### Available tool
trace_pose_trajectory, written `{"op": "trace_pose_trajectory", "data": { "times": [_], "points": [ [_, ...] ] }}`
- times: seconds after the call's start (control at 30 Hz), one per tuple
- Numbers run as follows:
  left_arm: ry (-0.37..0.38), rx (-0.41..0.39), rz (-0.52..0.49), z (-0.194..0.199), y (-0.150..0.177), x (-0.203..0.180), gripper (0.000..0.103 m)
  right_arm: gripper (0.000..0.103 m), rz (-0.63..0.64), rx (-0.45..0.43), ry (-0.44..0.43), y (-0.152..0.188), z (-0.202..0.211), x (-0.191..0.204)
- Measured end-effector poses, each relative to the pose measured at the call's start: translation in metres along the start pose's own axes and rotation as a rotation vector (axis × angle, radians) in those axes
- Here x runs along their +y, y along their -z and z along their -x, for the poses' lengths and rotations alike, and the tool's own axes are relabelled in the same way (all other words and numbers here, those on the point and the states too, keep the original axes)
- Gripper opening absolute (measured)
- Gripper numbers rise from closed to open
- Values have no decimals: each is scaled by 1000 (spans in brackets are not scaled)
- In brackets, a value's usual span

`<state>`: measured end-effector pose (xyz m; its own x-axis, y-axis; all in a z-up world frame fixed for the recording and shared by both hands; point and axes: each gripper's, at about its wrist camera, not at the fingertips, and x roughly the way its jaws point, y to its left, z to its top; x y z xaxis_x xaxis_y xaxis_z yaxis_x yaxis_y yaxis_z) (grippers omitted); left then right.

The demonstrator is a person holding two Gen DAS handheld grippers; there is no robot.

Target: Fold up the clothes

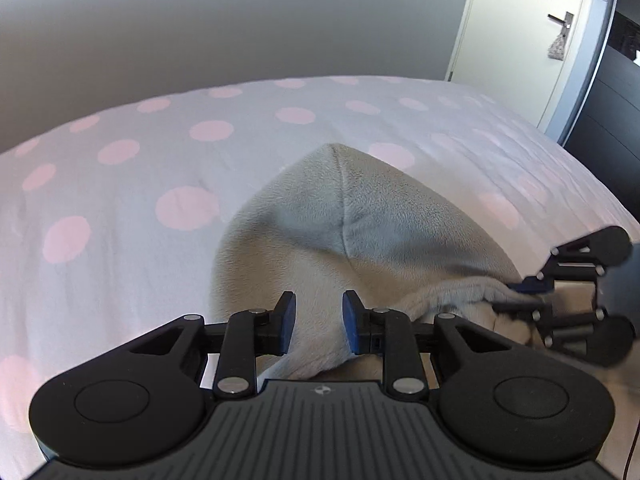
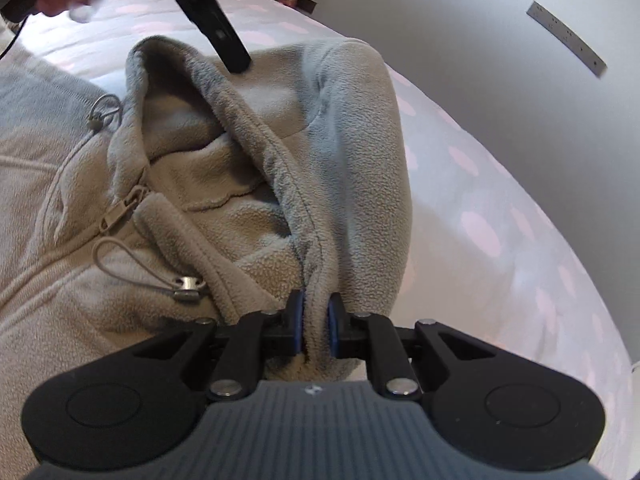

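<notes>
Left gripper hangs over the hood, jaws a little apart, fleece behind the gap, nothing pinched. Only the right view shows the zipper and toggle left of the right gripper, clamped on the hood's hem on the bed.

Wide open stretch of white bedcover with pink dots to the left of the raised hood of a grey fleece jacket; right flank blocked by the black right gripper at the hood's edge, grey wall close behind.
</notes>
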<state>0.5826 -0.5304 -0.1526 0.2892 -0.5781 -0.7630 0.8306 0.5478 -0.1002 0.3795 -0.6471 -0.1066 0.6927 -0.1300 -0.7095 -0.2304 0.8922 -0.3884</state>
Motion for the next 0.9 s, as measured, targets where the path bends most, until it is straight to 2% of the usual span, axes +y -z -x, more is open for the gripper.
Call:
{"op": "trace_pose_trajectory", "data": {
  "times": [0.03,0.1,0.23,0.3,0.33,0.37,0.43,0.47,0.53,0.57,0.63,0.73,0.9],
  "points": [
    [-22,34,-4,-9,0,-5,23,16,-10,4,-3,-1,0,-1],
    [-21,69,-16,-18,3,-10,16,16,-25,15,-10,-3,0,-3],
    [-42,133,-75,-28,19,-21,14,16,6,52,-3,-14,0,0],
    [-56,137,-109,-31,24,-24,14,20,32,63,7,-22,3,2],
    [-61,133,-125,-31,27,-25,14,25,22,44,7,-28,8,2],
    [-64,128,-138,-32,28,-25,14,39,-20,3,-5,-33,16,-3],
    [-68,113,-168,-34,34,-27,14,43,-147,-69,-31,-44,28,-14],
    [-69,101,-171,-34,37,-26,14,43,-215,-71,-39,-50,25,-17],
    [-69,74,-172,-34,43,-25,14,36,-352,-74,-55,-62,18,-24],
    [-70,61,-177,-33,46,-25,14,25,-418,-77,-62,-68,14,-28],
    [-79,38,-193,-32,51,-28,14,13,-497,-80,-69,-78,2,-33],
    [-95,21,-190,-32,54,-30,14,13,-541,-43,-61,-90,-18,-31],
    [-74,-5,-156,-27,53,-26,14,12,-466,47,-98,-66,-31,-13]
  ]
}}
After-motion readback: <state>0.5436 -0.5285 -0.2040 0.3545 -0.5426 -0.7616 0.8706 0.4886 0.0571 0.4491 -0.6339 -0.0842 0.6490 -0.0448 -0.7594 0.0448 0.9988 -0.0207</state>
